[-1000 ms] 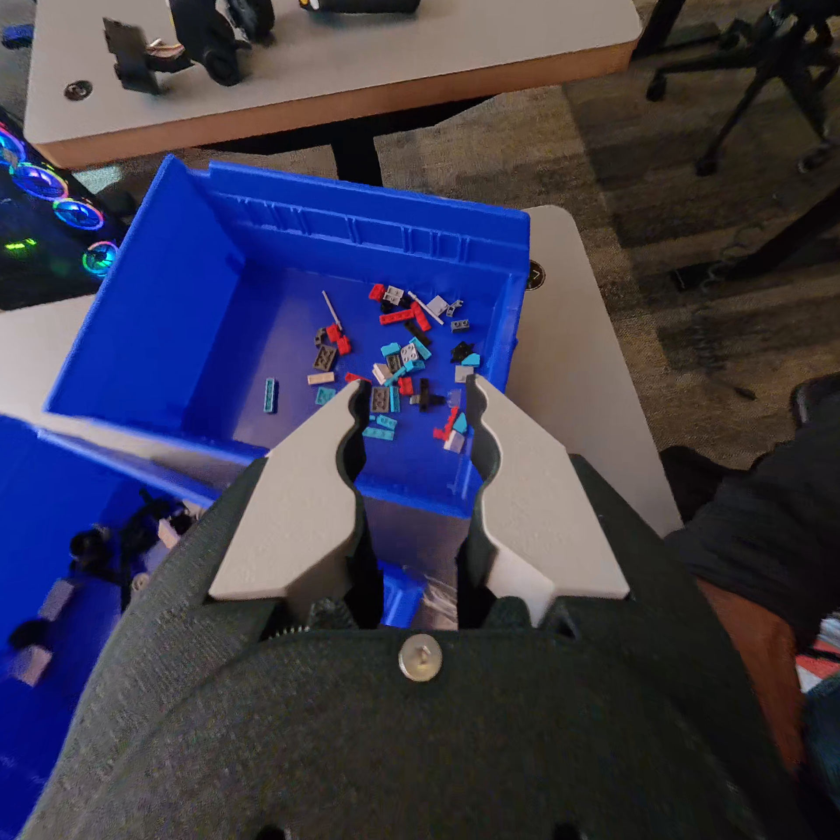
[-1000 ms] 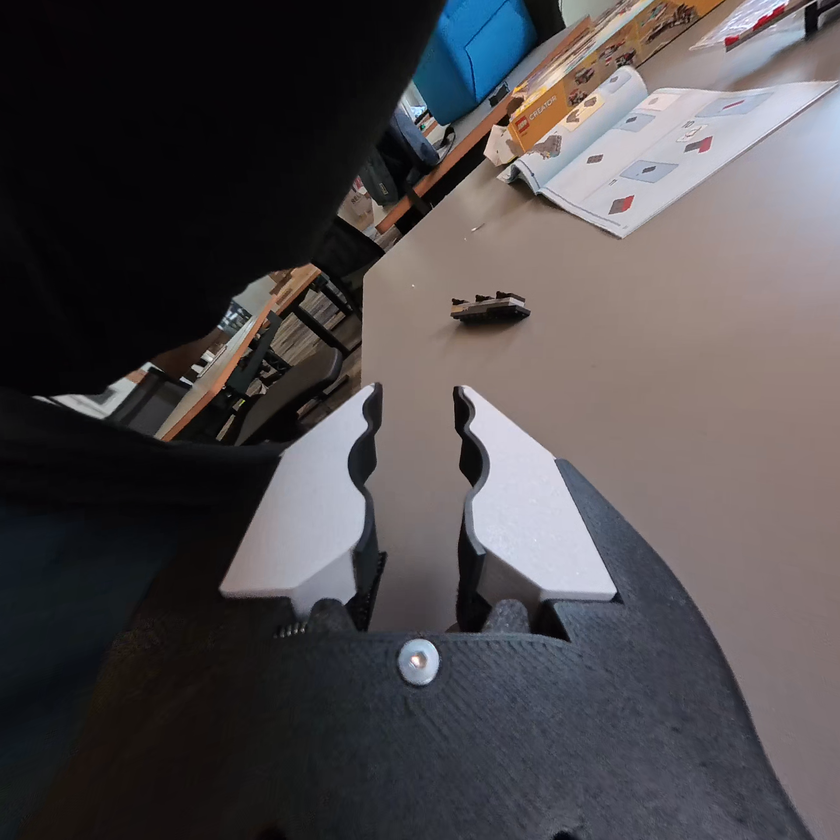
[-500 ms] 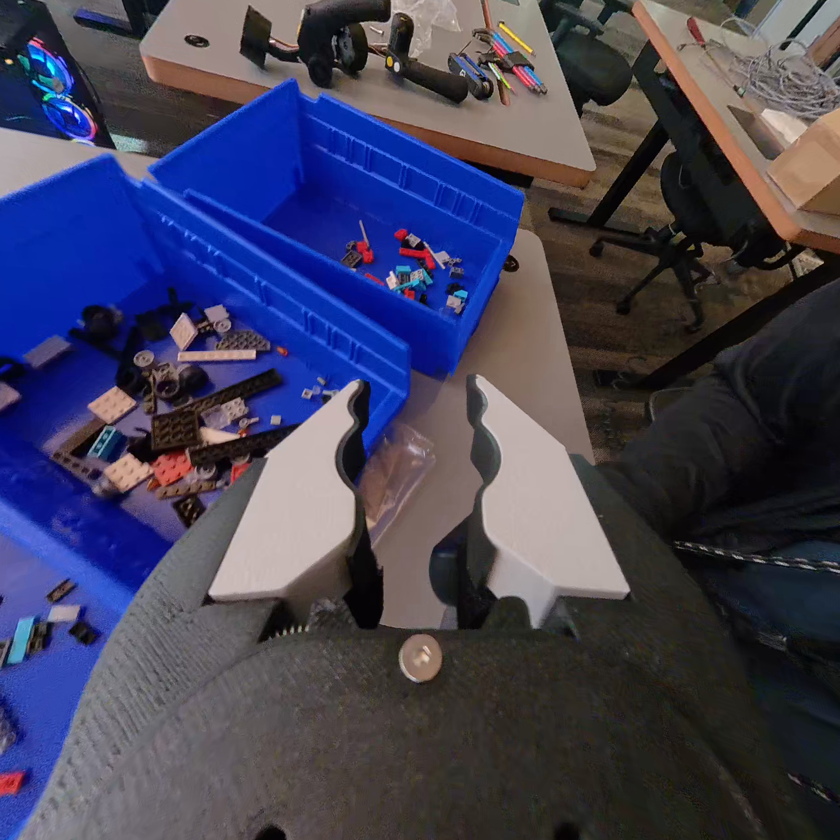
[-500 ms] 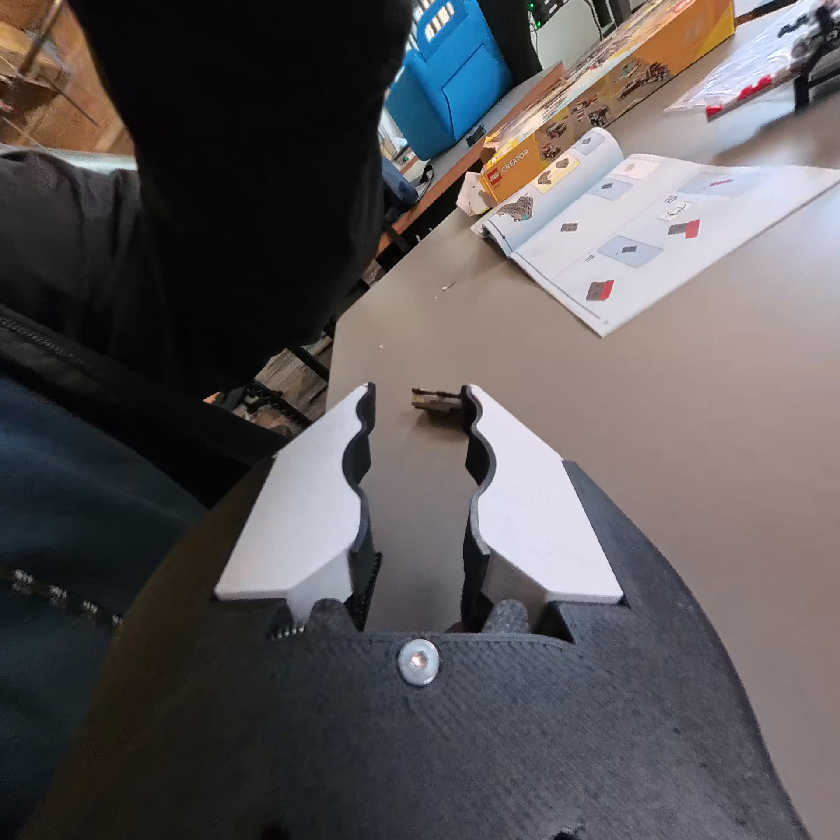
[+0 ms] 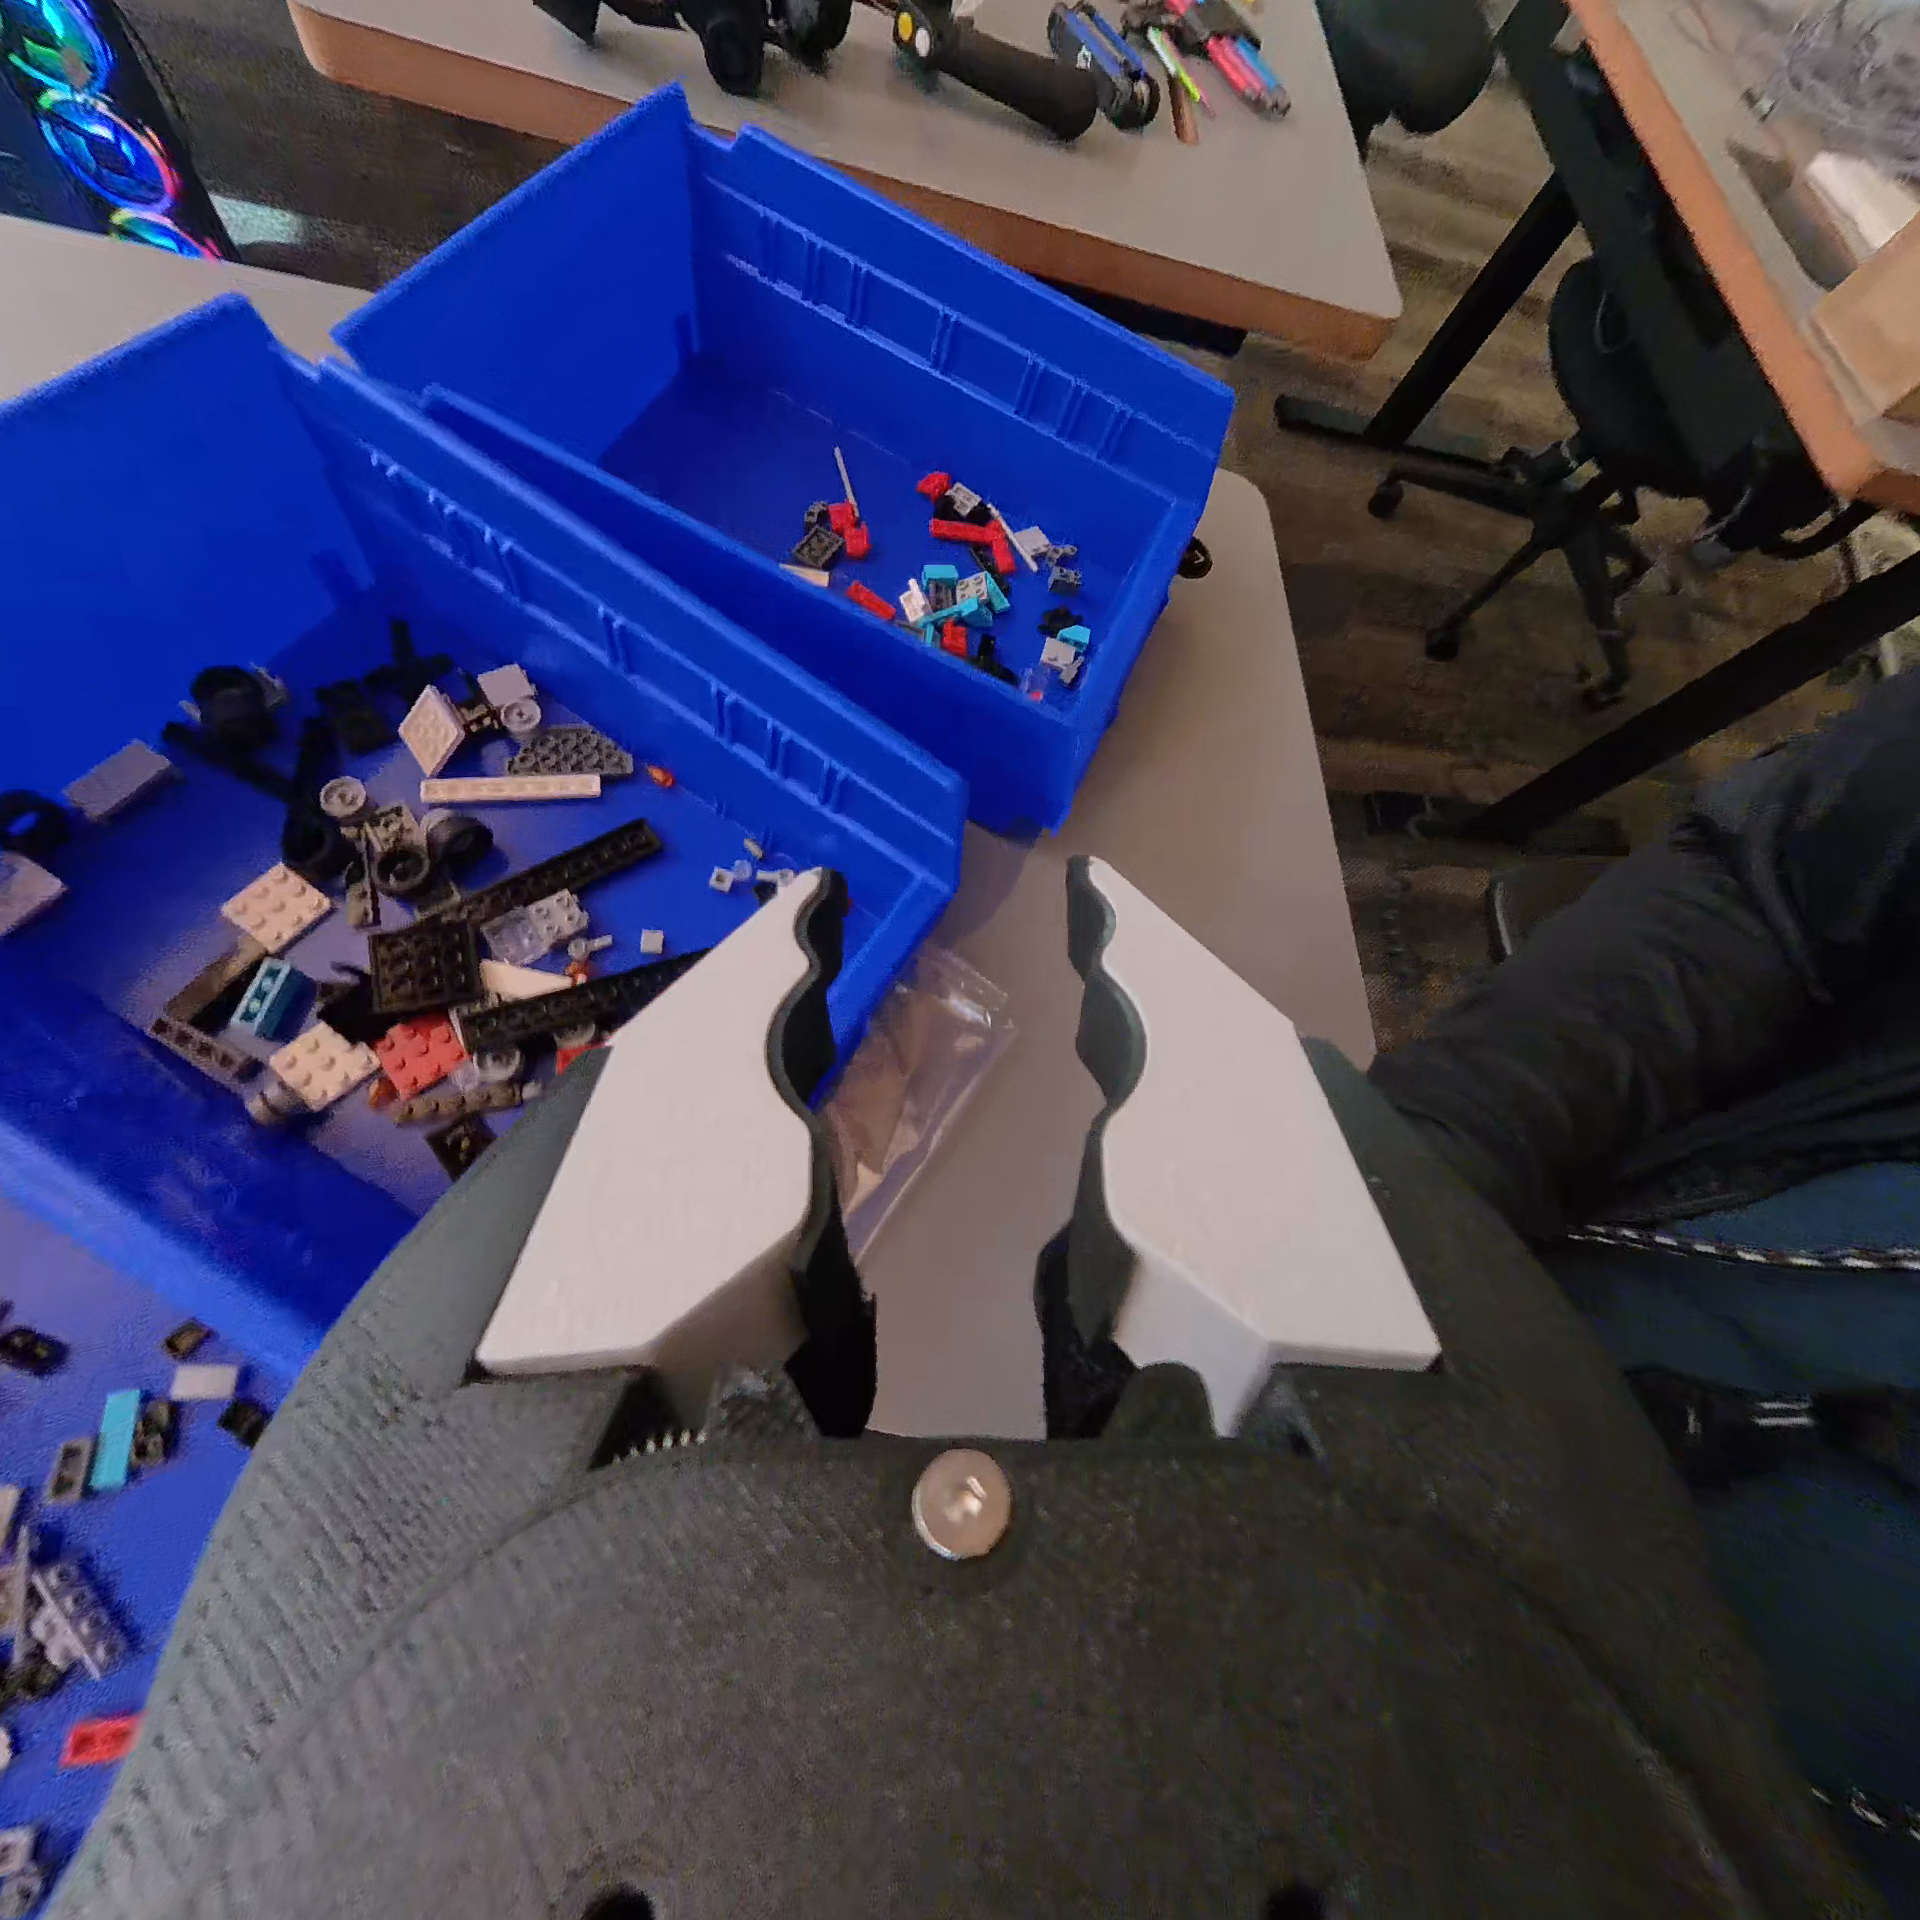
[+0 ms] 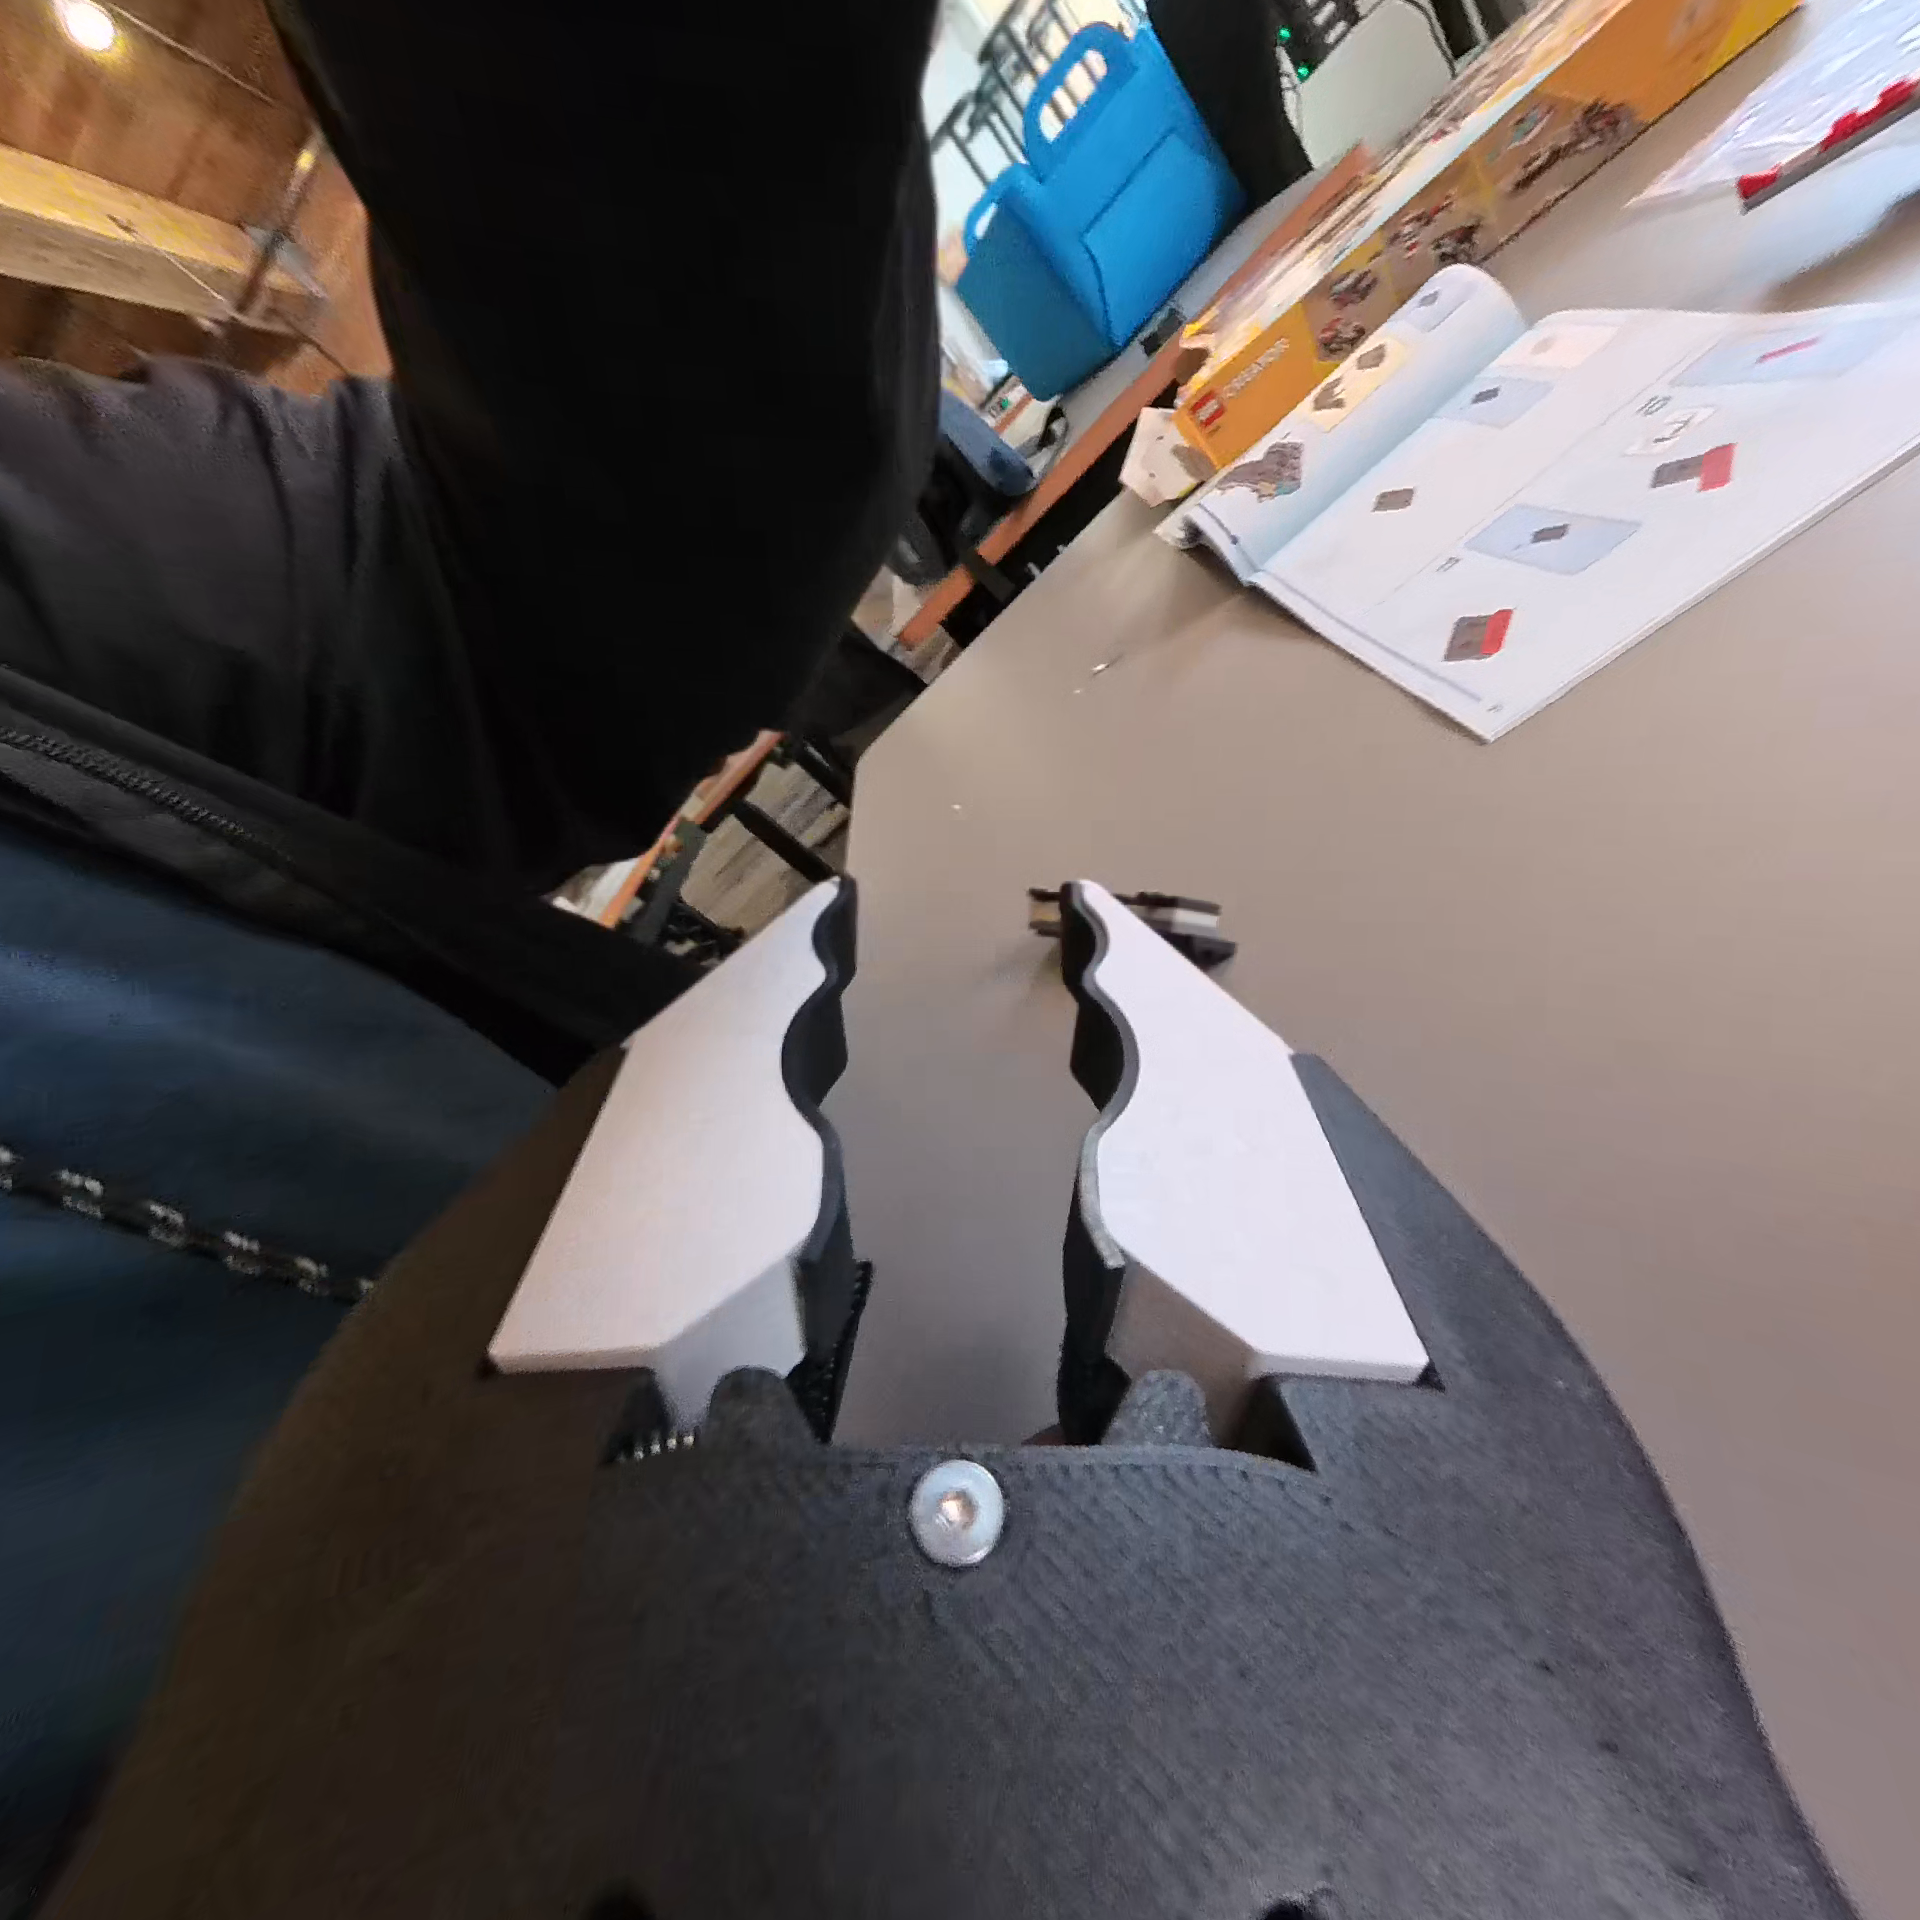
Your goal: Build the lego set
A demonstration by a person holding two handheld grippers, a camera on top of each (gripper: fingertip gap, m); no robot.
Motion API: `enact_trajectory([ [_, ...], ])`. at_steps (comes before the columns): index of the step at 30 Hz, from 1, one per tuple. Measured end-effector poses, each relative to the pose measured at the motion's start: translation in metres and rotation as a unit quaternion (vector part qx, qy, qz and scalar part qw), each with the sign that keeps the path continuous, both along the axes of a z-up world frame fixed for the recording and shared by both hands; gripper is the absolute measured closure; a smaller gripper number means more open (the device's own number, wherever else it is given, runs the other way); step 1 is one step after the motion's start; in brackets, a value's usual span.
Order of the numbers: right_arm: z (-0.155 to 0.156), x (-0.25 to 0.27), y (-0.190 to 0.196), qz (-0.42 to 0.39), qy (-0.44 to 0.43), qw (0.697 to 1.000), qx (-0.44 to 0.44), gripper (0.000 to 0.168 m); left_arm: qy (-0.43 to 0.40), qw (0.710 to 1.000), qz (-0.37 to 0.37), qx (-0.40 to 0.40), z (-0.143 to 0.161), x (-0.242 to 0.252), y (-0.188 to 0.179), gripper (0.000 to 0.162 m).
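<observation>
Lego build, early stage: both grippers empty, parts not yet picked.

Left gripper (image 5: 948, 883): fingers spread, holding nothing; hovers over the table edge and a clear bag (image 5: 925, 1049); near bin (image 5: 894, 821) of loose bricks at 10 o'clock, far bin (image 5: 1091, 727) at 12; since a second ago it has pulled back from above the far bin. Right gripper (image 6: 961, 899): fingers apart, empty; small dark assembly (image 6: 1184, 920) at 1 o'clock behind the right fingertip, nearer than before; booklet (image 6: 1558, 499) at 2 o'clock. Advice: check the booklet, choose one brick, close squarely across its sides.
</observation>
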State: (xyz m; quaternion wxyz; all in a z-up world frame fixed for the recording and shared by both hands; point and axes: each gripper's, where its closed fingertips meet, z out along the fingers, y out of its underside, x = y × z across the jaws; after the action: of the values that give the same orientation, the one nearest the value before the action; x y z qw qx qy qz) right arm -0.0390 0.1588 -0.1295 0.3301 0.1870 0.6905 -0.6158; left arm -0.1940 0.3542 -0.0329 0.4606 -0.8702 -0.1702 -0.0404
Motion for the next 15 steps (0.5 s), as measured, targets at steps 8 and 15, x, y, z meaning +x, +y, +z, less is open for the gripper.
enact_trajectory([
  [8,0.017,0.017,0.044,0.023,-0.045,0.997,-0.056,0.129,0.053,0.987,-0.06,-0.142,-0.015,-0.006,0.116,0.116],
  [15,0.025,0.012,0.109,0.012,-0.031,0.996,-0.084,0.129,0.149,0.923,-0.1,-0.339,-0.066,-0.06,0.181,0.117],
])
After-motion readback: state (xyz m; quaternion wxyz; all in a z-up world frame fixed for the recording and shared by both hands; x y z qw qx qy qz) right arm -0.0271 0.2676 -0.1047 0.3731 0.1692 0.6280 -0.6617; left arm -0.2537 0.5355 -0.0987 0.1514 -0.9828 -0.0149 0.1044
